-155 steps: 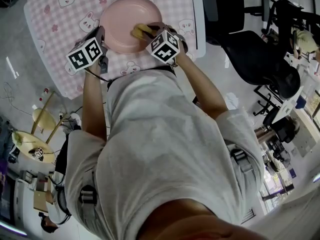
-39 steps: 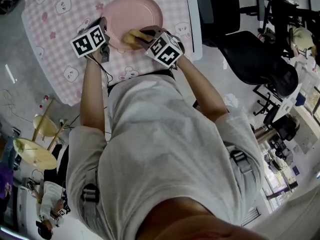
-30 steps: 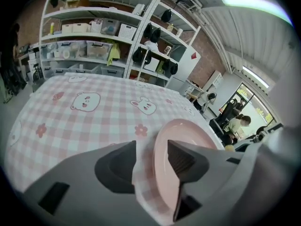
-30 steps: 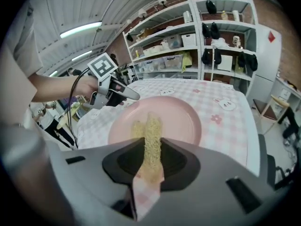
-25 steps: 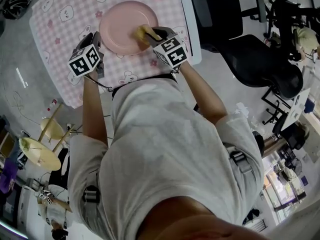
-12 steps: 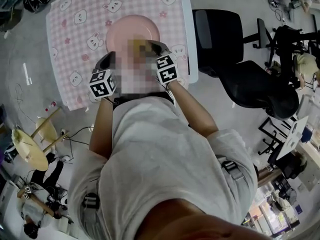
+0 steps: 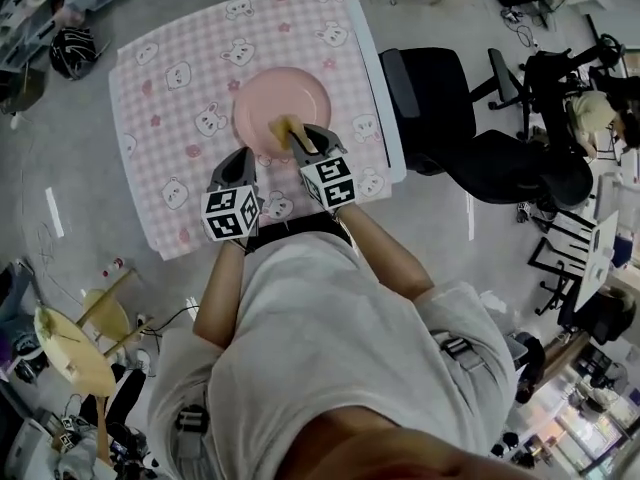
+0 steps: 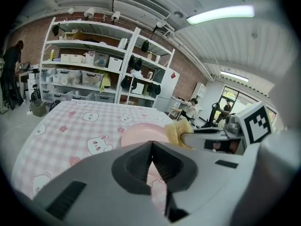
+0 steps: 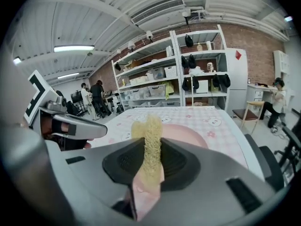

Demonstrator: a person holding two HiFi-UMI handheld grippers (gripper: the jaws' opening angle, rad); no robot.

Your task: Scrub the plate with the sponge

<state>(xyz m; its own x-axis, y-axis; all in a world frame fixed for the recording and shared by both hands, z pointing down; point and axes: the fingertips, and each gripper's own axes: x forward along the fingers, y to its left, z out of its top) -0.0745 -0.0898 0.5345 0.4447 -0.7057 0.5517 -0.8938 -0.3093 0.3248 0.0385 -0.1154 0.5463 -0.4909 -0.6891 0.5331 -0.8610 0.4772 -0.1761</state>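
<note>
The right gripper (image 9: 149, 164) is pinching the sponge (image 9: 149, 135) between jaws closed tight on it. The yellow pad is standing upright out of them, its top poking past the tips. The left gripper (image 8: 151, 160) is showing its jaws pressed fully together with nothing between them.

Just beyond both, the pink plate (image 7: 282, 100) is lying flat on the counter (image 7: 160, 138), on a pink checked cloth printed with bears. In the head view the sponge is sitting over the plate's near rim, though I cannot tell whether it is actually touching the surface. The left gripper is hanging beside that same rim, over the cloth and off the plate.

The scrubbing step looks to be in hand, with the sponge at the edge rather than on the plate's middle. The next stroke is calling for the pad to be pressed down on the face and swept across it. Nothing is steadying the plate, so it may slide on the cloth; the left gripper is well placed to brace the rim.

Bare cloth is lying open to the left and far side of the plate, giving room for wide strokes. The counter's right edge is nearer, with a black office chair (image 7: 430, 83) just beside it.
</note>
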